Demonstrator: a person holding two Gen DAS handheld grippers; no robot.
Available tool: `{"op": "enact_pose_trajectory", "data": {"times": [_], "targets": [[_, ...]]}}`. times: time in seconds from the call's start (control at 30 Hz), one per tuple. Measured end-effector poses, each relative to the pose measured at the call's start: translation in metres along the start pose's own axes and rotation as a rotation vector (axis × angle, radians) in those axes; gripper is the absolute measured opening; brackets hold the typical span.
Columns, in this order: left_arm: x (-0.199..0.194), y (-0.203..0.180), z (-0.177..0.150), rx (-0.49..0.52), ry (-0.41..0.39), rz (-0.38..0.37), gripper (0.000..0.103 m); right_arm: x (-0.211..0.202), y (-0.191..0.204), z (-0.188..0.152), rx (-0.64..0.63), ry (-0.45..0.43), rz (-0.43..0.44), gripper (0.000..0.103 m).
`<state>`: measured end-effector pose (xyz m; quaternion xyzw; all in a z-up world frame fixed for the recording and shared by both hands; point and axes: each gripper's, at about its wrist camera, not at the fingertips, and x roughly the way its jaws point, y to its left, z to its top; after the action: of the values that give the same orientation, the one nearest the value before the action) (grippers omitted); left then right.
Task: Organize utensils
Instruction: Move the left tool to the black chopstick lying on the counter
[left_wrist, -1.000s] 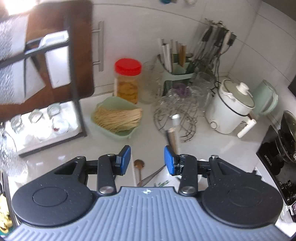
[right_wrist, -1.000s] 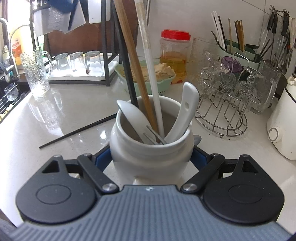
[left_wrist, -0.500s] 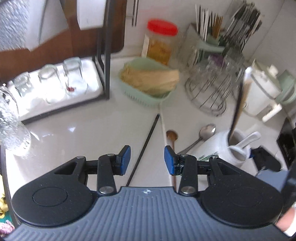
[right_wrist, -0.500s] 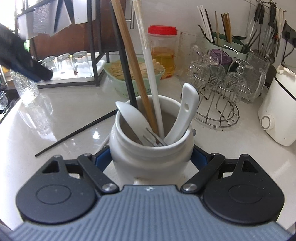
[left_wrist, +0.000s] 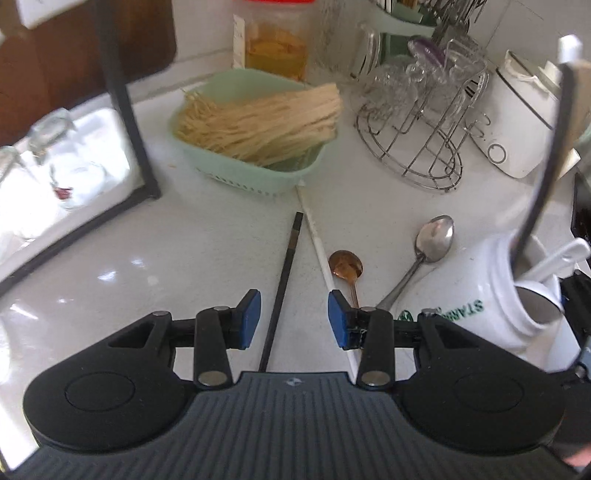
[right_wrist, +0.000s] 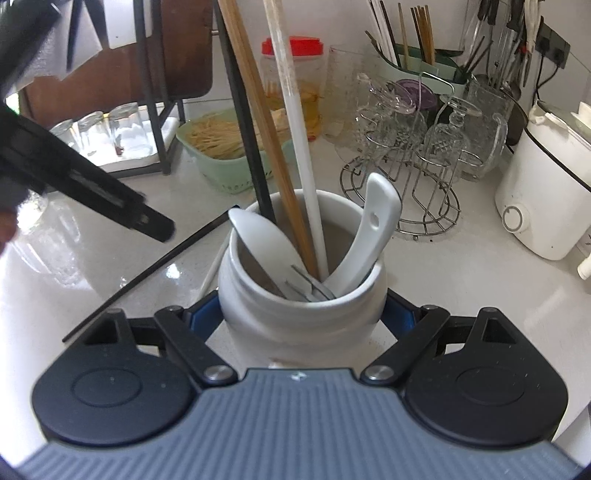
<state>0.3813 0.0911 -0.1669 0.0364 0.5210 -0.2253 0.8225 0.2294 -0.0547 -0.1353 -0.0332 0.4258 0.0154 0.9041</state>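
Now the left gripper (left_wrist: 294, 319) hangs with its jaws apart over a black chopstick (left_wrist: 282, 284) on the counter (left_wrist: 166, 258). Best to squeeze it near the middle. The right gripper (right_wrist: 301, 314) squeezes the white jar (right_wrist: 301, 317). Lying loose: one black chopstick, one white chopstick (left_wrist: 318, 245), two spoons (left_wrist: 432, 236).

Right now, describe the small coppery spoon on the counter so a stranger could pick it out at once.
Start at the white utensil crock with green lettering, clamped by the right gripper. On the white counter beside it lie two spoons. The copper spoon is the shorter one with a reddish-brown bowl, between the larger silver spoon and the white chopstick.
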Motion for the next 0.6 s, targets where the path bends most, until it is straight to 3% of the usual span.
{"op": "enact_pose_trajectory", "data": {"times": [0.13, 0.6], "targets": [[0.026, 0.001, 0.007, 0.008, 0.020, 0.008, 0.046, 0.000, 0.000, -0.001, 0.002, -0.002, -0.002, 0.091], [0.056, 0.001, 0.029, 0.082, -0.006, 0.042, 0.044, 0.002, -0.003, 0.001, -0.023, 0.015, 0.025, 0.091]]}}
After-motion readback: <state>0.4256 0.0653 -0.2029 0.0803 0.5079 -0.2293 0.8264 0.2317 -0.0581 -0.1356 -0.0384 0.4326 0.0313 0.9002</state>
